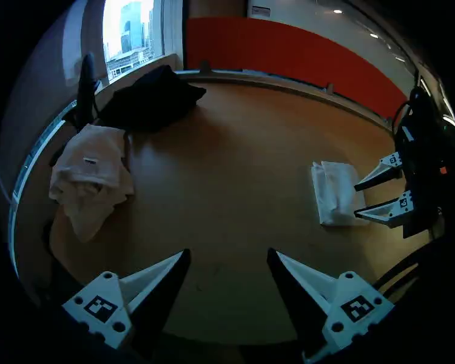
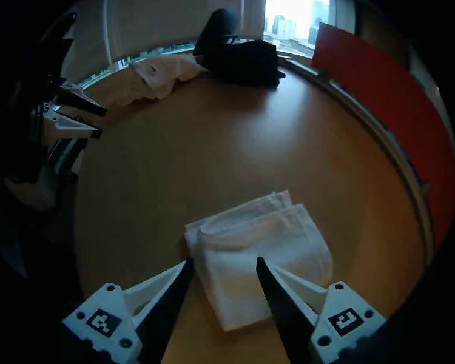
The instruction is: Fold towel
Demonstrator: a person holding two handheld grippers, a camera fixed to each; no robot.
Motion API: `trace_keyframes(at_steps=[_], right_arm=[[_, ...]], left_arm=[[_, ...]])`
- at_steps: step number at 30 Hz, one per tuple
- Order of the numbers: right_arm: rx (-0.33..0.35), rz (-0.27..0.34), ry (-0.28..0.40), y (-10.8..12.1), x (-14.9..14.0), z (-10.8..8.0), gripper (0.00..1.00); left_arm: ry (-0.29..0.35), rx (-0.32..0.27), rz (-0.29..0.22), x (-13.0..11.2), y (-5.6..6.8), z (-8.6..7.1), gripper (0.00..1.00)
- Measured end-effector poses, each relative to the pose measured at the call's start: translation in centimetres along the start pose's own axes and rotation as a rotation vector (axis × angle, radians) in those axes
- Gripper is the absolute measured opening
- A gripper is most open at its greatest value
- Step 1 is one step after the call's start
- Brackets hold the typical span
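Wood table (image 1: 239, 151) by a window. Towel (image 2: 264, 255) lay folded in a neat rectangle just ahead of the right gripper (image 2: 224, 261), whose jaws were spread over its near edge, not pinching it. Left gripper (image 1: 227, 252) was well apart from it, jaws released, nothing between. Fold looked done. Crumpled pile (image 1: 91, 173) far ahead of the left gripper looked unfolded, likely next.

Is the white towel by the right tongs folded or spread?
Folded: the white towel lies as a compact layered rectangle, stacked edges showing.
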State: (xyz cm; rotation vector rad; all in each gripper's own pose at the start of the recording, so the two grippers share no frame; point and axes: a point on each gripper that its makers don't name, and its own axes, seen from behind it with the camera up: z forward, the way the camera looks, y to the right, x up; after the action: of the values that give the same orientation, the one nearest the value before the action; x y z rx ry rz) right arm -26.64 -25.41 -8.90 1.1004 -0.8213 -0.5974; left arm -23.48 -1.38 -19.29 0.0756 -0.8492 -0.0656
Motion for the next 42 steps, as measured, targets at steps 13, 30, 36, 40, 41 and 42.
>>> trace_keyframes(at_steps=[13, 30, 36, 40, 41, 42], right_arm=[[-0.050, 0.081, -0.040, 0.4, -4.3, -1.2, 0.79], [-0.104, 0.146, -0.109, 0.6, -8.7, -0.5, 0.72], [-0.105, 0.180, -0.102, 0.7, -9.1, 0.1, 0.57], [-0.098, 0.197, -0.094, 0.6, -9.1, 0.2, 0.49], [-0.096, 0.200, -0.093, 0.5, -9.1, 0.3, 0.46], [-0.094, 0.204, -0.091, 0.5, -9.1, 0.3, 0.43]], left_arm=[[0.002, -0.007, 0.013, 0.4, 0.4, 0.2, 0.94], [0.003, -0.010, 0.019, 0.3, 0.6, 0.2, 0.94], [0.002, -0.014, 0.018, 0.3, 0.8, 0.2, 0.94], [-0.002, -0.012, 0.022, 0.2, 0.8, 0.1, 0.94], [-0.003, -0.011, 0.024, 0.2, 0.8, 0.1, 0.94], [-0.003, -0.011, 0.025, 0.2, 0.8, 0.1, 0.94]])
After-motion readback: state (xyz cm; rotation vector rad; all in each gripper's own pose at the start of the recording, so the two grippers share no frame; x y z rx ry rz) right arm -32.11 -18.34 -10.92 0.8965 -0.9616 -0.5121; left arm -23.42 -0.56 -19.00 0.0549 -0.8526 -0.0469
